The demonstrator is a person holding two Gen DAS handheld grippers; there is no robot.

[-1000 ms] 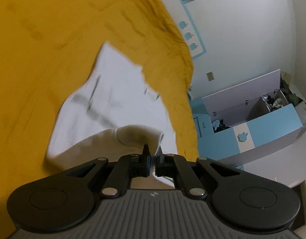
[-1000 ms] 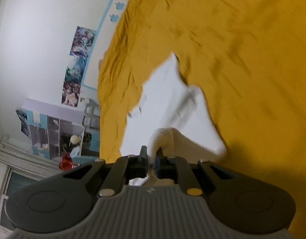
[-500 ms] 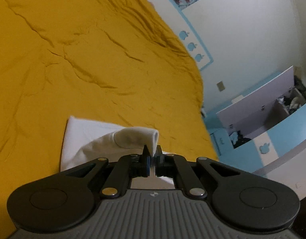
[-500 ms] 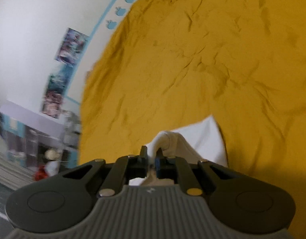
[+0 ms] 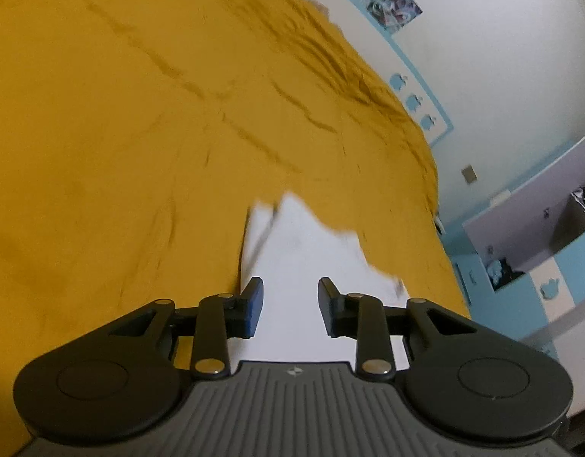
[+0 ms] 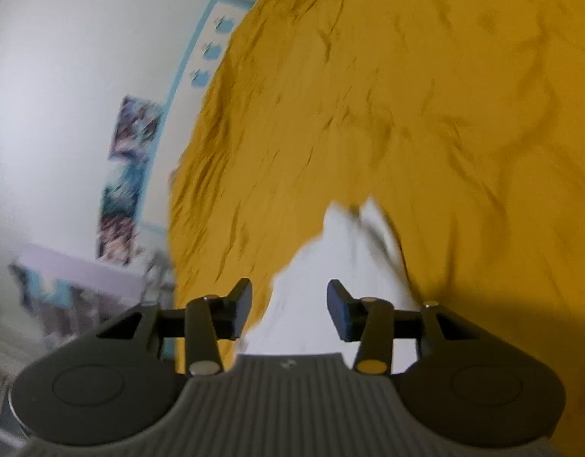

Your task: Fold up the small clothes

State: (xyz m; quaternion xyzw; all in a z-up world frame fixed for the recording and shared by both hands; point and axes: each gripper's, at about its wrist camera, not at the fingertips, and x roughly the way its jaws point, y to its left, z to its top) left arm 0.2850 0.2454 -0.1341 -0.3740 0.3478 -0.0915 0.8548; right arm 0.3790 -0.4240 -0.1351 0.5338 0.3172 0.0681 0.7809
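A mustard-yellow bedspread (image 5: 140, 152) fills both views, and the small white garment (image 5: 304, 251) lies on it at the near edge, just ahead of both grippers. The left gripper (image 5: 290, 301) and right gripper (image 6: 288, 304) have just been opening and stand released, nothing pinched. This fold looks laid down; next comes regrasping an edge for another fold.

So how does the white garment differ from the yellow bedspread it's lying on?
The white garment is small and pale, while the yellow bedspread fills most of both views in deep mustard. The garment has uneven, pointed edges; the bedspread runs past the frame. The garment looks fairly smooth, though blurred; the bedspread shows many creases. Both are soft cloth, and neither is gripped by the left gripper or right gripper.
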